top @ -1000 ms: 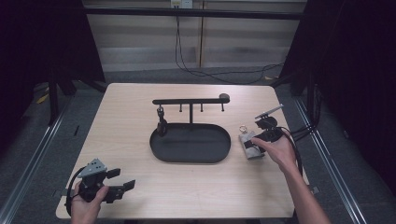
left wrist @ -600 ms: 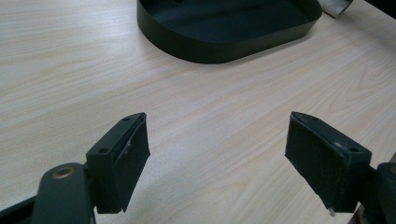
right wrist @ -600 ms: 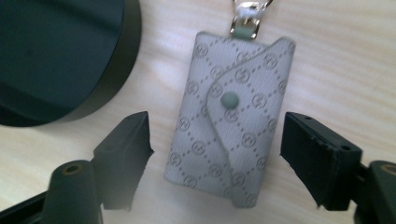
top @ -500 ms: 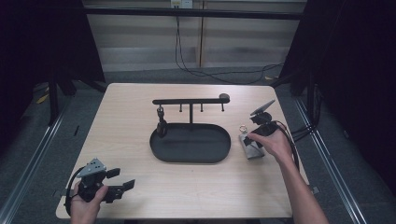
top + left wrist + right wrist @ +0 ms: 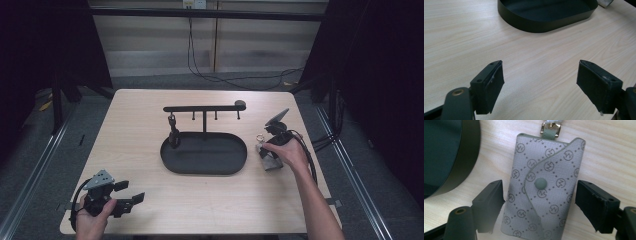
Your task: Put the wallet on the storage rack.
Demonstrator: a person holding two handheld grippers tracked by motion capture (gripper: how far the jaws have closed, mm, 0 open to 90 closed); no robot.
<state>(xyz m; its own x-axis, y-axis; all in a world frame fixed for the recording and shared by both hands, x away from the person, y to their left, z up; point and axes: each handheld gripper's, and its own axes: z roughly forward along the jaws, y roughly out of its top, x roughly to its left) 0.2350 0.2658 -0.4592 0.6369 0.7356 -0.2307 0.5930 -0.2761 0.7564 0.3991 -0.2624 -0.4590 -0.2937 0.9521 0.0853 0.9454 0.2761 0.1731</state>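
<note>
On the pale wooden table, right of centre: one grey fabric key pouch with a printed monogram pattern, a snap button and a gold metal clasp, lying flat just beside the black oval metal tray. Right gripper over the key pouch, jaws just been opening, one on either side of it, pads not pressing; it shows in the high view too. Tray carries an upright post and a black horizontal hook rail. Left gripper near the table's front left corner, jaws spread wide, nothing between them, well apart from the tray.
</note>
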